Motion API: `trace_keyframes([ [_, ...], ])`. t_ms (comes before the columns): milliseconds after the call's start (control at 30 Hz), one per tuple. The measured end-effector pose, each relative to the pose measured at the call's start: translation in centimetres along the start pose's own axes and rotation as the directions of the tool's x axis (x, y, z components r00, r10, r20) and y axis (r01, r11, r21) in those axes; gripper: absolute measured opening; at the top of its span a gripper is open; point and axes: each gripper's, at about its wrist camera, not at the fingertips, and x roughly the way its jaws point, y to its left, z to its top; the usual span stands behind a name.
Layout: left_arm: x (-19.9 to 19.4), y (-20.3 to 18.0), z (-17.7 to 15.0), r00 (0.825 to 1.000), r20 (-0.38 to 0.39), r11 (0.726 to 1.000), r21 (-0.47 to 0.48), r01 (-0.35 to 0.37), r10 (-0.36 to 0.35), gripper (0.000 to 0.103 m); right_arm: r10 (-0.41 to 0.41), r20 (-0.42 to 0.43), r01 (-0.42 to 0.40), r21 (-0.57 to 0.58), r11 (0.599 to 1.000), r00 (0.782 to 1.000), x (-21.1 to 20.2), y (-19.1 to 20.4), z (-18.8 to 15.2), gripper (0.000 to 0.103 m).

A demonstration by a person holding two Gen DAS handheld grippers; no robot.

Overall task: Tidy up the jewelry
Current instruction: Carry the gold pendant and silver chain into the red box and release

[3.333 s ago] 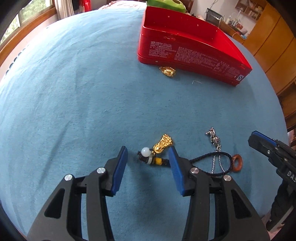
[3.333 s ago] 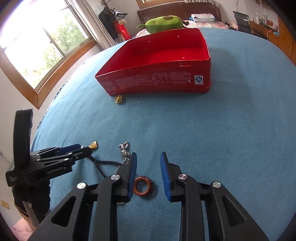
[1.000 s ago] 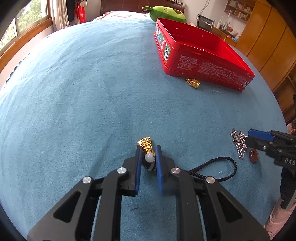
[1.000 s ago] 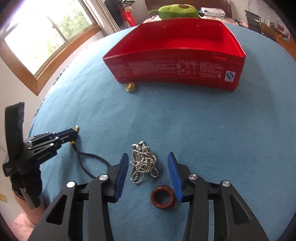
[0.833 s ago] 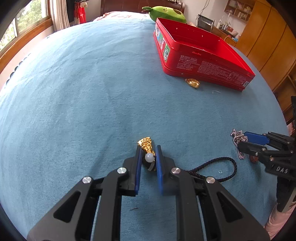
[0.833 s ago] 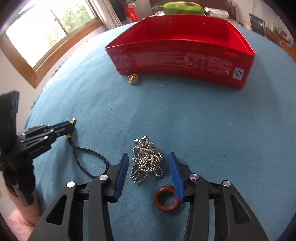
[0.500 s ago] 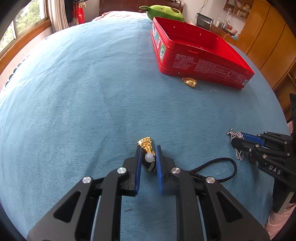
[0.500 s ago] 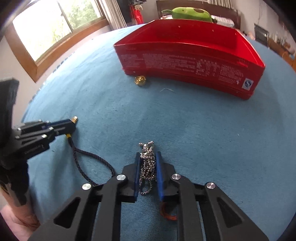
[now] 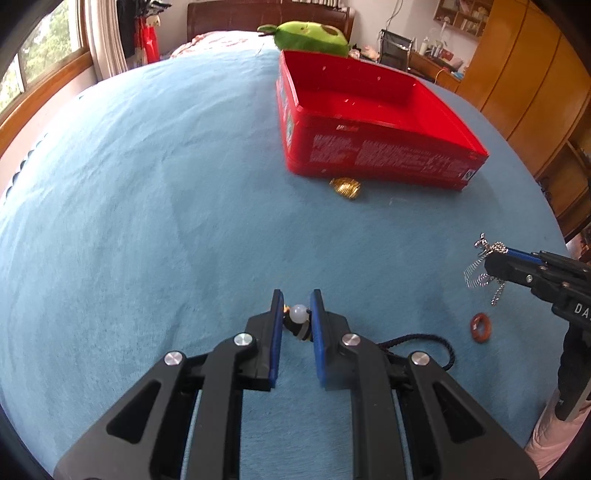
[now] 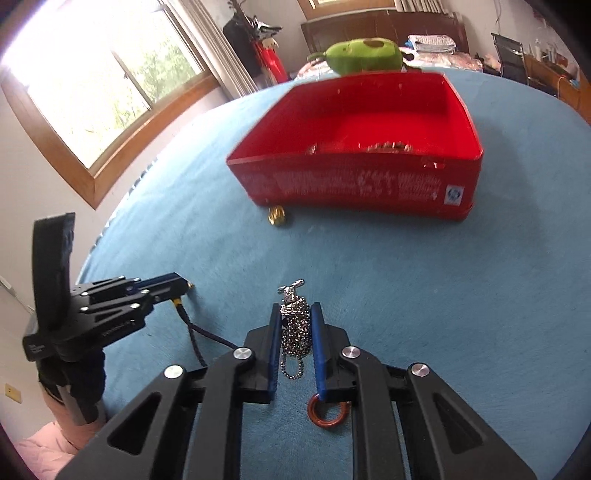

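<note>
My left gripper [image 9: 296, 309] is shut on a cord charm with a white bead [image 9: 298, 313]; its dark braided cord [image 9: 424, 341] trails right on the blue cloth. My right gripper [image 10: 294, 320] is shut on a silver bead chain [image 10: 294, 325] and holds it lifted, loops hanging; it also shows in the left wrist view [image 9: 480, 266]. A brown ring [image 10: 328, 415] lies on the cloth under the right gripper, also seen in the left wrist view [image 9: 481, 328]. A gold pendant [image 9: 346, 187] lies in front of the red tin box [image 9: 384, 158], which holds some jewelry [image 10: 388, 147].
A green avocado plush [image 9: 314, 35] sits behind the box. The blue cloth [image 9: 147, 184] covers the whole round surface. A window is to the left, wooden cabinets to the right. The left gripper body [image 10: 96, 317] stands left in the right wrist view.
Both grippers have risen and tilted toward the red box. The right gripper, which closed on the silver chain half a second ago, has lifted it off the cloth. The ring stays down.
</note>
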Motion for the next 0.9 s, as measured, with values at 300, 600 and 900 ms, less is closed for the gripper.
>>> trace_keyframes([
  [300,-1.2,-0.7,1.4,0.999,0.031,1.0,-0.003,0.026,-0.026,0.013,-0.001,0.039,0.0,0.017,1.0,0.999,-1.2,-0.9,0.9,0.015],
  [600,-4.6,-2.6,5.9,0.99,0.134,0.999,0.027,0.036,-0.039,0.013,-0.026,0.097,0.026,0.006,1.0,0.995,-3.5,-1.1,5.0,0.015],
  [900,-5.6,-4.6,13.9,0.953,0.295,0.997,-0.002,0.08,-0.076,0.013,-0.08,0.202,0.073,0.041,0.996,0.976,-3.5,-2.8,12.1,0.015],
])
